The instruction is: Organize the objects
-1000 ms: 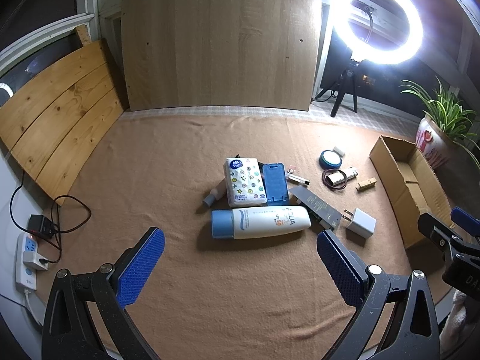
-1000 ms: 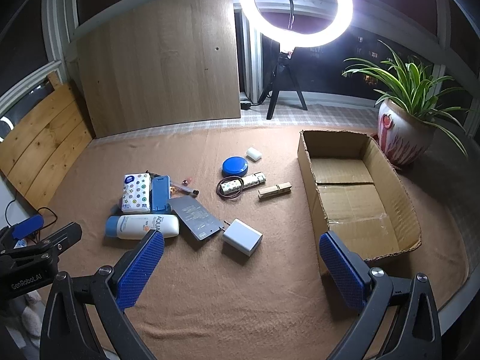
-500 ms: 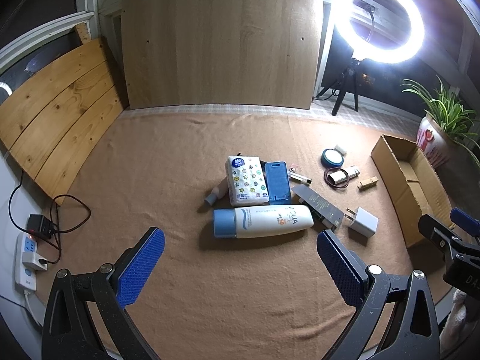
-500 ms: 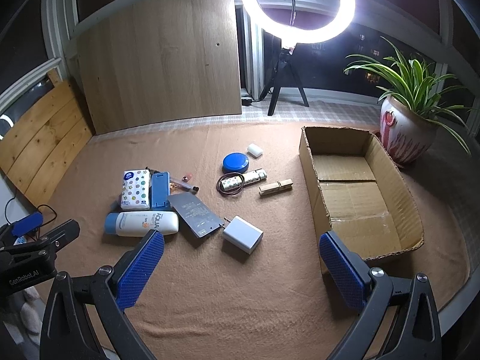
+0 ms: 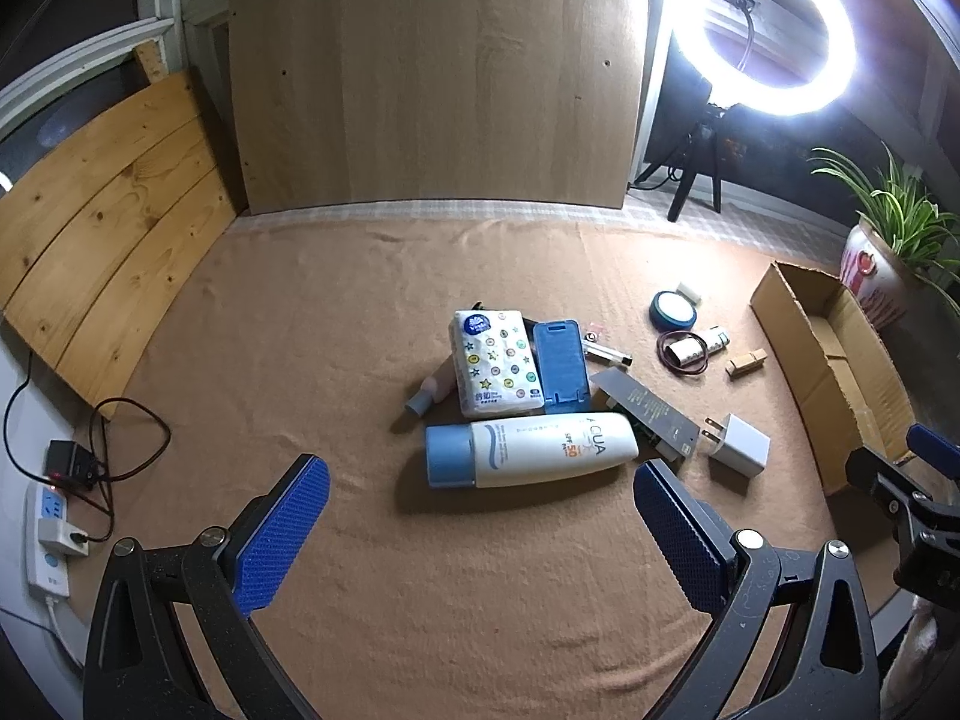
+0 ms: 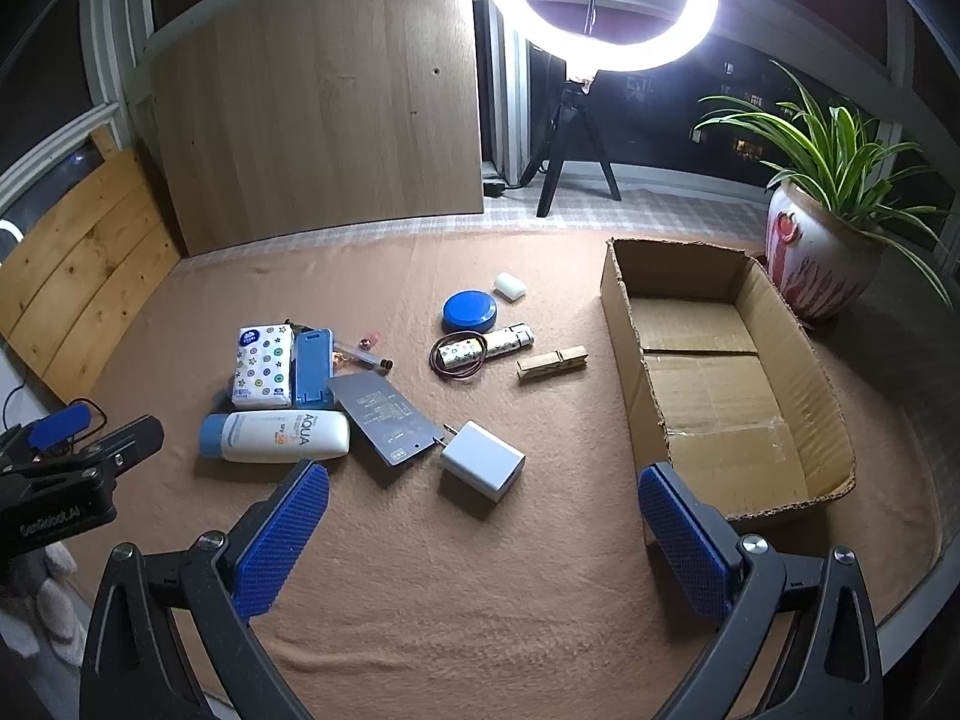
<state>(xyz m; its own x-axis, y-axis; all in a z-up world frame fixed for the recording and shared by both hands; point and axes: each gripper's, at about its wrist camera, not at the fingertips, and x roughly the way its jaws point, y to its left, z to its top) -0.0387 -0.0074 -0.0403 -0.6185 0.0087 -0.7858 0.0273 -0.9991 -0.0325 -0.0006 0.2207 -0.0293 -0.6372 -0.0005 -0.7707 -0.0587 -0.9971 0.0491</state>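
Observation:
Small objects lie scattered on a tan cloth: a white sunscreen bottle [image 5: 531, 449] [image 6: 276, 436] with a blue cap, a tissue pack [image 5: 495, 362] [image 6: 264, 365], a blue phone stand [image 5: 561, 362] [image 6: 312, 366], a dark flat card [image 6: 381, 418], a white charger [image 5: 739, 445] [image 6: 482, 460], a blue round tin [image 6: 470, 308] and a wooden clothespin [image 6: 552, 362]. An open cardboard box [image 6: 645, 396] [image 5: 822, 372] stands at the right. My left gripper [image 5: 480, 531] is open, just short of the bottle. My right gripper [image 6: 483, 540] is open, near the charger.
A ring light on a tripod [image 6: 600, 6] and a potted plant [image 6: 825, 252] stand behind the box. Wooden boards [image 5: 432, 72] lean at the back and left. A power strip with cables [image 5: 54, 516] lies at the far left. A patterned lighter inside a hair tie [image 6: 462, 355] sits mid-cloth.
Both grippers have moved slightly forward toward the objects, which now appear a little nearer. Nothing on the cloth has moved.

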